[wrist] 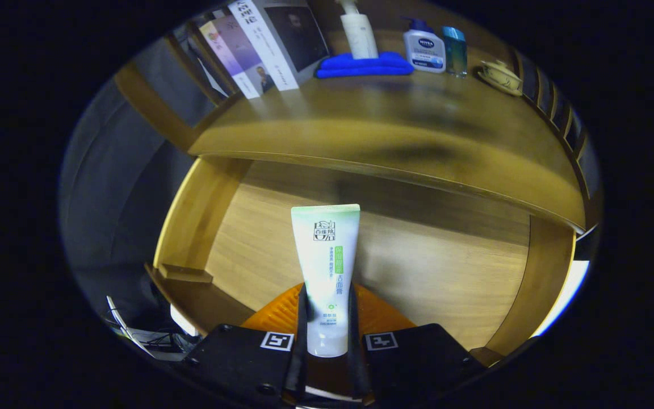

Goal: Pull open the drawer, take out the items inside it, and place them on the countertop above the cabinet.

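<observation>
From the gripper view, the gripper (327, 335) is clamped on a white and green tube (326, 267), with one finger pressed against each side of the tube's lower part. The tube's long axis runs straight ahead along the fingers. Its flat crimped end, tinted green, points away from the gripper toward the cabinet, and its other end sits back between the fingers; a cap there is probably hidden by them, though that part is too dark to tell.

The tube is held over the open drawer (418, 267), whose pale wooden floor spreads out beneath and beyond it. The drawer's side walls rise to either side of the fingers.

Beyond the tube's far end lies the front edge of the countertop (395, 130), a glossy brown wooden surface stretching above the drawer. At the back of the countertop a folded blue cloth (364, 65) lies flat, with a white pump bottle (359, 31) standing upright on it. Just beside the cloth stands a white bottle with a blue pump (424, 48), and touching or nearly touching that is a slim teal bottle (455, 50). Farther along sits a small cup on a saucer (500, 75). On the other side of the cloth, a few books or printed boards (264, 45) lean against the wall.
</observation>
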Motion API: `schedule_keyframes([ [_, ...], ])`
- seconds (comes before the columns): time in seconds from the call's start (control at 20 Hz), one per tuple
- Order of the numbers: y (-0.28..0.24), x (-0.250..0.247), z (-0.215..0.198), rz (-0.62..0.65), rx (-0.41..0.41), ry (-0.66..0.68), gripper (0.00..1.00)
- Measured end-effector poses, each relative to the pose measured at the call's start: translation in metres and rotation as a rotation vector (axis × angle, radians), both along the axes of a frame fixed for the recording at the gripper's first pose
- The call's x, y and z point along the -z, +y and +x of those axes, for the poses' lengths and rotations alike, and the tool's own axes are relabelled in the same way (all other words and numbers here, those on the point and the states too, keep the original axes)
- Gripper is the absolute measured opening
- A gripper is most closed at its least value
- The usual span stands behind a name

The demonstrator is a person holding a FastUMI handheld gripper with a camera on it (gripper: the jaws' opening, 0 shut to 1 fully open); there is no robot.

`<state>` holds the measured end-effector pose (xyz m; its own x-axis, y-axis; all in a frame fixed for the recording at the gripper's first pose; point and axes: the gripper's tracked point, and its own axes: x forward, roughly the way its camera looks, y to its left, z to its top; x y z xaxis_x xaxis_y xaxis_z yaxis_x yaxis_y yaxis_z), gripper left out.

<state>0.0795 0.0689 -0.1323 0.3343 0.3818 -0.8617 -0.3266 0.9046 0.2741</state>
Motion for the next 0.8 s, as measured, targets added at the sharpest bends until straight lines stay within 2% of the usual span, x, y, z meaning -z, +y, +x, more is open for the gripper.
schedule_keyframes([
  [0.2,0.009,-0.034,-0.005,0.068,-0.007,-0.046,0.32],
  [0.35,0.004,-0.058,0.016,0.084,0.024,-0.098,0.31],
  [0.5,-0.005,-0.08,0.052,0.095,0.09,-0.149,0.31],
  [0.65,-0.01,-0.097,0.088,0.145,0.19,-0.153,0.31],
  [0.8,-0.017,-0.097,0.122,0.188,0.322,-0.071,0.31],
])
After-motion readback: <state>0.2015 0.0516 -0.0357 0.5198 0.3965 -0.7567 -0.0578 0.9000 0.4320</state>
